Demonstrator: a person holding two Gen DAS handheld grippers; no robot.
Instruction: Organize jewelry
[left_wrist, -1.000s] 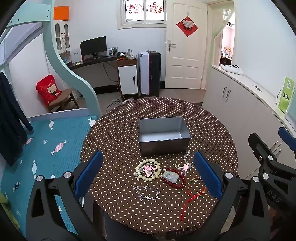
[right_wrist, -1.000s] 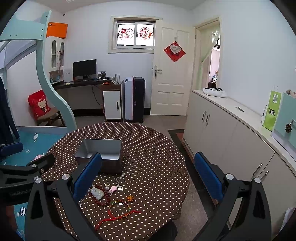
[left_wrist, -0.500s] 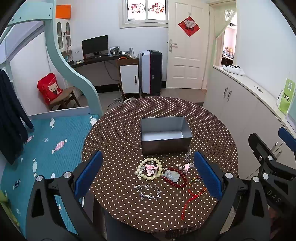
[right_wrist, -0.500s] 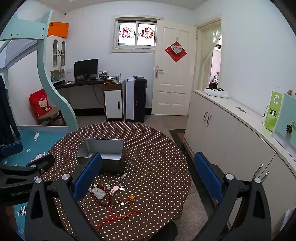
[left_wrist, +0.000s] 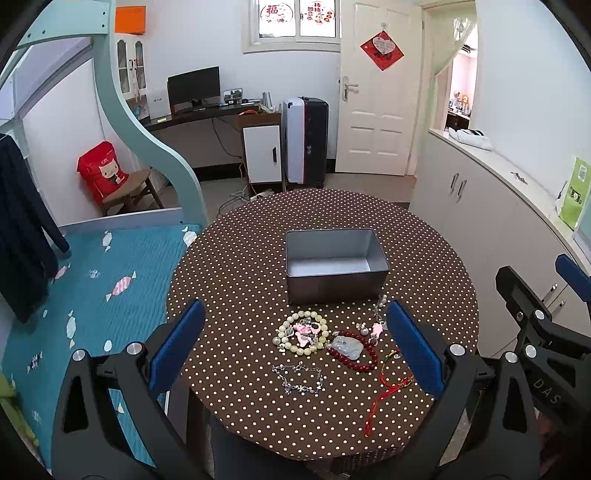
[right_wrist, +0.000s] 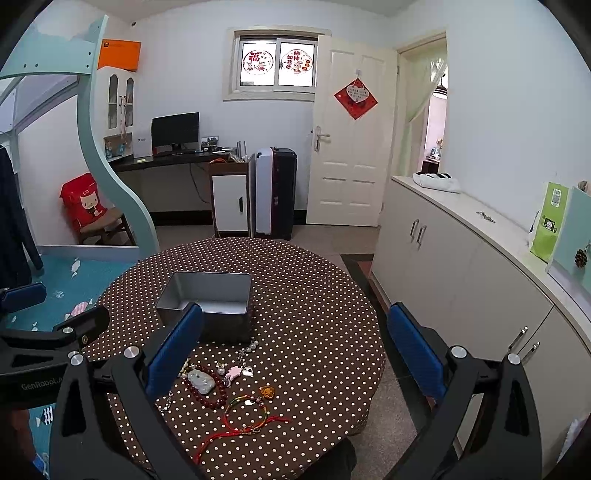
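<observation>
An empty grey metal box (left_wrist: 334, 269) stands in the middle of a round polka-dot table (left_wrist: 236, 280); it also shows in the right wrist view (right_wrist: 210, 304). In front of it lie a pale bead bracelet (left_wrist: 301, 332) with pink charms, a dark red bead bracelet with a jade pendant (left_wrist: 351, 349), a silver chain (left_wrist: 299, 380), a red cord bracelet (left_wrist: 388, 387) and small pearl and pink pieces (left_wrist: 376, 325). My left gripper (left_wrist: 295, 354) is open and empty above the near table edge. My right gripper (right_wrist: 295, 354) is open and empty, to the right of the left one.
A teal bed (left_wrist: 92, 288) lies left of the table. White cabinets (right_wrist: 461, 266) run along the right wall. A desk with a monitor (left_wrist: 194, 90), a suitcase (left_wrist: 306, 140) and a white door (left_wrist: 376, 92) stand at the back.
Both grippers have tilted or drawn back slightly, so the table sits a little lower and farther in both views. The jewelry and box have not moved.
</observation>
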